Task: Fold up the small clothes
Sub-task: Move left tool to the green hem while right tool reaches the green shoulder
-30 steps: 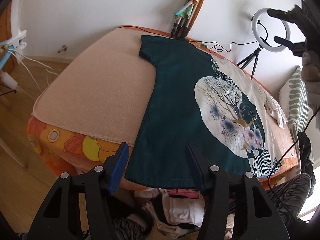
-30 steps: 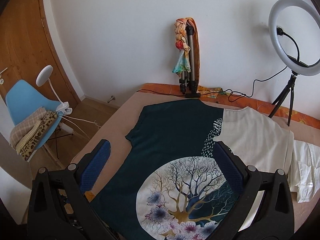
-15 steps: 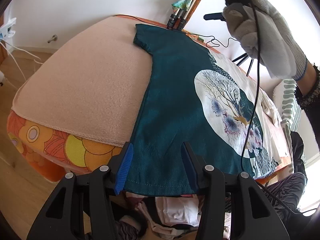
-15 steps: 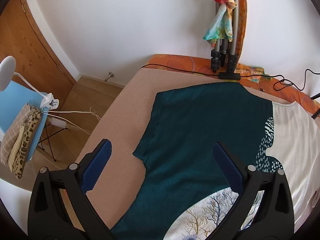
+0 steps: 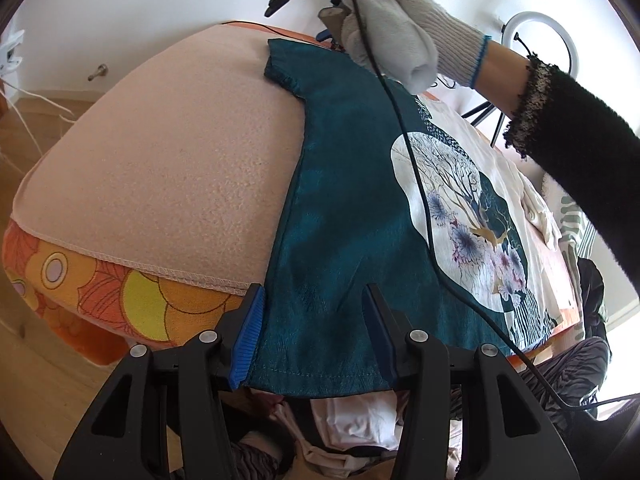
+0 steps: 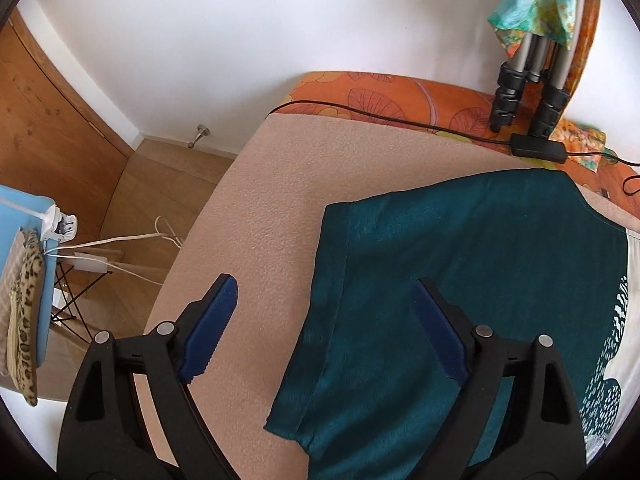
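We had the pink blanket (image 5: 168, 168) spread over the table, orange flowered cloth (image 5: 100, 292) showing at its edge, approx 8 o'clock in the left wrist view. On it the teal tee (image 5: 348, 208) lay flat, face up, w/ the round tree print (image 5: 456, 216) toward 3 o'clock; no fold in it yet, so progress was nil as far as we could judge. All folds were left: sides in, then hem up.

Our left gripper (image 5: 316, 332) stood open at medium width, fingers straddling the hem corner at 6 o'clock, nothing pinched. Our right gripper (image 6: 328, 332) was wide open above the sleeve (image 6: 320, 320), holding nothing; whether it touched the cloth we couldn't tell. The right hand (image 5: 396, 40), gloved, showed at 1 o'clock in the left view.

Other clothes (image 5: 352, 420) sat below the table edge, prob. waiting their turn.
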The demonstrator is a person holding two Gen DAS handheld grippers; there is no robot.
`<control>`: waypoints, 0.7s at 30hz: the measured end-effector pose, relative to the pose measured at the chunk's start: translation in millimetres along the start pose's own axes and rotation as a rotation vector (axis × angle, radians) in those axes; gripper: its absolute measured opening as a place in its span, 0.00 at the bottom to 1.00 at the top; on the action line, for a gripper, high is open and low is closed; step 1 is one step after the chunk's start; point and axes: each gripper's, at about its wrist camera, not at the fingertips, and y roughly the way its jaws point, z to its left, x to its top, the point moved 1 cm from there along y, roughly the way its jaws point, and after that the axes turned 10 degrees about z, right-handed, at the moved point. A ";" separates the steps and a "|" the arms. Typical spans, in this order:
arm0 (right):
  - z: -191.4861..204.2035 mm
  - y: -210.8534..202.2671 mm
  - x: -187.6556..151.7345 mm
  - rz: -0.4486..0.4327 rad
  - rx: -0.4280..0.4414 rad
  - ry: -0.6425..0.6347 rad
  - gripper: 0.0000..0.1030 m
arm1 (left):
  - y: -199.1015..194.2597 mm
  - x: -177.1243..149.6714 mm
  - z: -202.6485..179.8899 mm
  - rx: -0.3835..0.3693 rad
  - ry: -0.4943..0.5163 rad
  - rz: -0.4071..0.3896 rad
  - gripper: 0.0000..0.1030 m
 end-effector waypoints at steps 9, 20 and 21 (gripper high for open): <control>8.9 47.4 24.2 0.043 -0.107 -0.031 0.74 | 0.1 -1.2 1.4 0.004 0.008 -0.008 0.38; 23.6 66.2 22.7 0.064 -0.259 -0.130 0.63 | -1.9 -1.1 6.7 0.036 -0.012 -0.031 0.15; 24.2 65.5 21.9 0.061 -0.264 -0.137 0.61 | -0.1 -1.1 6.2 0.031 -0.007 -0.023 0.15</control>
